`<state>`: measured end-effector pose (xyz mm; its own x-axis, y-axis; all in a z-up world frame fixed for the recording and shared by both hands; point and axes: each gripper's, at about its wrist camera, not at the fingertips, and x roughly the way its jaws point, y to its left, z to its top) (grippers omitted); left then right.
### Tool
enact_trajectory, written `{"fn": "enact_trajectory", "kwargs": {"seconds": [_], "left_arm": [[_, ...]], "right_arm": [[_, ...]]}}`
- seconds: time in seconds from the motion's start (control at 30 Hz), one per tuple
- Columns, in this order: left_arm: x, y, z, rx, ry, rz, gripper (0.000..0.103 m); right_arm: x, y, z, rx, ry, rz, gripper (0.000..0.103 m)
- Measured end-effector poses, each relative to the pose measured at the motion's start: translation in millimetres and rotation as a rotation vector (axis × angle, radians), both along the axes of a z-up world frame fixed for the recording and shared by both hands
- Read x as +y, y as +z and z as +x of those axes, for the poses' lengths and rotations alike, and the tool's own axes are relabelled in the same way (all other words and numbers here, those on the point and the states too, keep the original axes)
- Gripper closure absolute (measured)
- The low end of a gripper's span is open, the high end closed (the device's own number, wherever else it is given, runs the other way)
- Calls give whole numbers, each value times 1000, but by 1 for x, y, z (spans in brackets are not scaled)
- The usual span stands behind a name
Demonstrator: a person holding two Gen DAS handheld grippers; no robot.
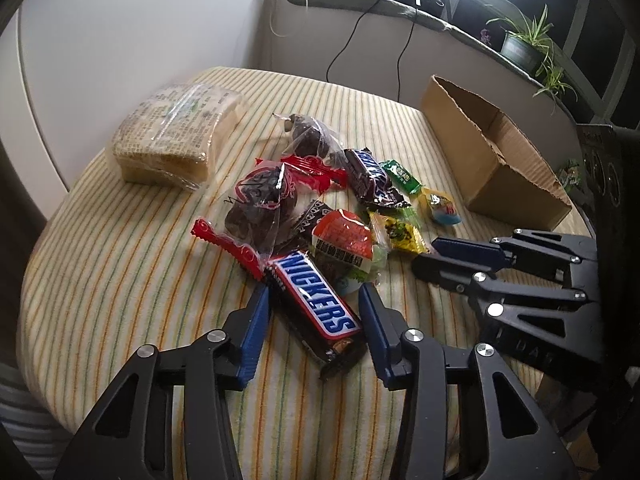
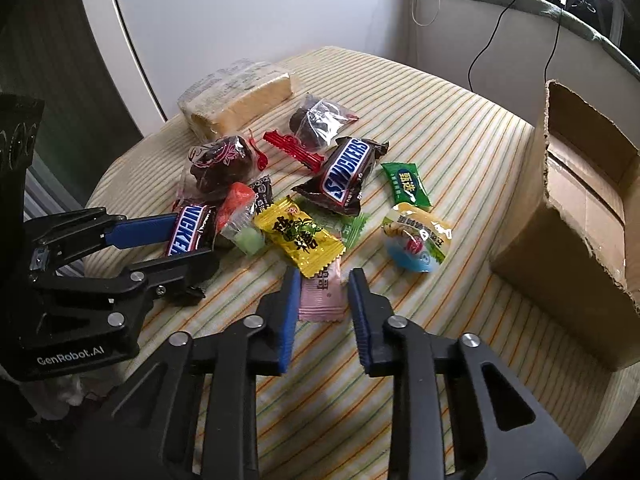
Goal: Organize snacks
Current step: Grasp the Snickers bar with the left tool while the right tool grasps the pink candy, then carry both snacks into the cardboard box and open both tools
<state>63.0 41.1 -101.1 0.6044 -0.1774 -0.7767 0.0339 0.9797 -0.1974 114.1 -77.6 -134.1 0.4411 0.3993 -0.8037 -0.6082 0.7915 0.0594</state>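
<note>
You are holding the left gripper (image 1: 314,312) spread wide astride the near Snickers (image 1: 316,304), and the right gripper (image 2: 324,296) parted around the pink sachet (image 2: 322,294), neither one clamping yet. The Snickers is lying touching the red-lidded jelly cup (image 1: 344,238), so closing may be dragging that along. The box (image 2: 580,216) is waiting at the right edge.

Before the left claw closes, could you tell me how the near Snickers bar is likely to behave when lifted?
The near Snickers bar looks like a solid slab, so it should probably stay stiff between the left claw fingers. Its glossy wrapper may be a bit slippery. The crimped end flap looks thin and would likely bend if pinched alone.
</note>
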Motion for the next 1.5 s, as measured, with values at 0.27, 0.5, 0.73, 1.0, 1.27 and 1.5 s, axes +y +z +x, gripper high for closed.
{"fn": "enact_trajectory", "kwargs": {"seconds": [0.27,0.5,0.73,1.0,1.27,1.5], "left_arm": [[-2,-3,1,6,-4,25,62],[11,-3,-7,0,-10,0,75],[9,-3,-3,0,-15,32,75],[10,-4,3,-18,-24,22,76],[15,7,-14,-46,-13,-9,76],[13,28,-19,-98,-22,-21,76]], "right_arm": [[-1,0,1,-5,16,0,80],[-8,0,0,15,19,24,82],[-15,1,-5,24,16,28,82],[-15,3,-9,15,9,25,82],[-31,14,-15,2,-27,47,82],[-43,31,-24,-38,-44,66,82]]}}
